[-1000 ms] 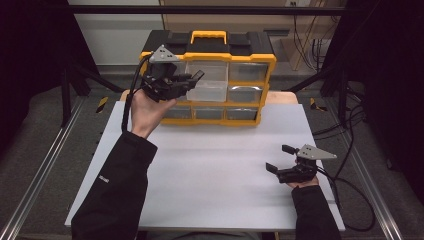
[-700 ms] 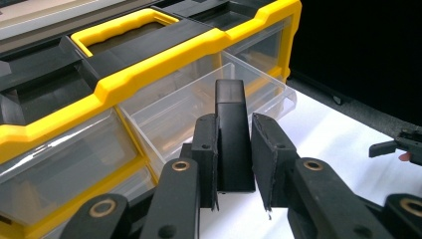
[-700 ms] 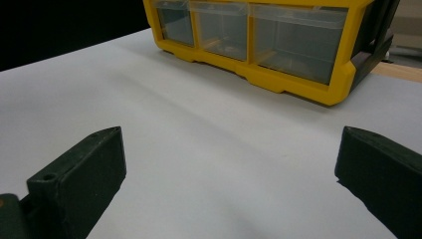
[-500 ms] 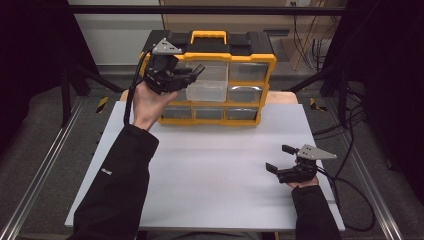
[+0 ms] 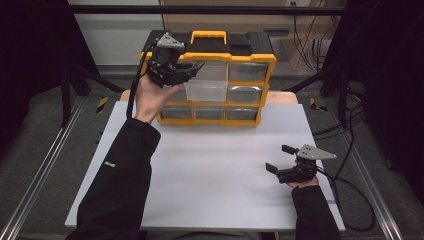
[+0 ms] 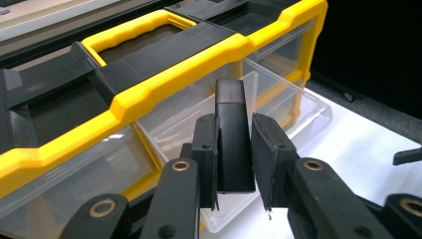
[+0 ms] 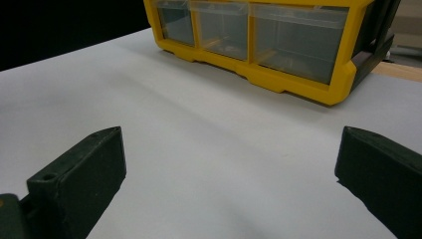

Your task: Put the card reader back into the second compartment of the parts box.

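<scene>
Left gripper [image 6: 234, 164] clamps a black block [image 6: 233, 144], long axis running out along the jaws, tip pointing at the pulled-out clear drawer [image 6: 278, 124] of the yellow organizer [image 5: 210, 75]; block sits just above and short of that drawer's open top, so the coming move is likely forward and down into it. In the high view the left gripper [image 5: 192, 67] hangs at the organizer's upper left front, the drawer [image 5: 206, 90] just beside it. Right gripper [image 5: 280, 157], jaws wide and empty, rests on the table [image 5: 210, 165] well apart from the organizer, so the left hand is far nearer.
</scene>
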Available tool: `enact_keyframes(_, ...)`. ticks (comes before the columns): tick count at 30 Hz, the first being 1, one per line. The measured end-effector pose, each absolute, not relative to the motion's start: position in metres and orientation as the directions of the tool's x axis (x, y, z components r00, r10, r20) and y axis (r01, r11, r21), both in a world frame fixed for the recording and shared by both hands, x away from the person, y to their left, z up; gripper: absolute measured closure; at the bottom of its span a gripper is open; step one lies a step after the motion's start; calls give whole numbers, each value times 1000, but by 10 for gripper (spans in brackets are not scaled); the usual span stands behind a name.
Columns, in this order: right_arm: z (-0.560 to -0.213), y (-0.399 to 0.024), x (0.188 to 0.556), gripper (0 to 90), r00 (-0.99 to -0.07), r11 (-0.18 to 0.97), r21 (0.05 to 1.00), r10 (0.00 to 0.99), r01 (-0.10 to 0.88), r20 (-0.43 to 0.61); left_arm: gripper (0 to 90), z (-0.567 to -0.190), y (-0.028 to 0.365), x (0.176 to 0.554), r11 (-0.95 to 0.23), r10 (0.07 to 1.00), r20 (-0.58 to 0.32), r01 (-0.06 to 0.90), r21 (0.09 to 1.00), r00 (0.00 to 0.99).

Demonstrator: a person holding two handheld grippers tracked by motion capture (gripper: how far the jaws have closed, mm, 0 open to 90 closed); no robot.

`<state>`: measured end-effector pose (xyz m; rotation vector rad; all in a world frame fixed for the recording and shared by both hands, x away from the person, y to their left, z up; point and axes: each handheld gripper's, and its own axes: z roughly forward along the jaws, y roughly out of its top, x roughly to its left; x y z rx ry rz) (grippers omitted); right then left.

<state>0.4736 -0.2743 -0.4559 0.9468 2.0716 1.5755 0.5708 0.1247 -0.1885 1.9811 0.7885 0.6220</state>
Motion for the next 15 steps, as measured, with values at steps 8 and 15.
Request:
enact_keyframes(8,-456,-274,473,3,-706,148,947,701,286,104,721,-188,121,579,-409,738,124,294,864,664)
enact_keyframes(15,-455,-275,473,3,-705,147,947,702,286,104,721,-192,118,588,-406,737,111,305,862,666)
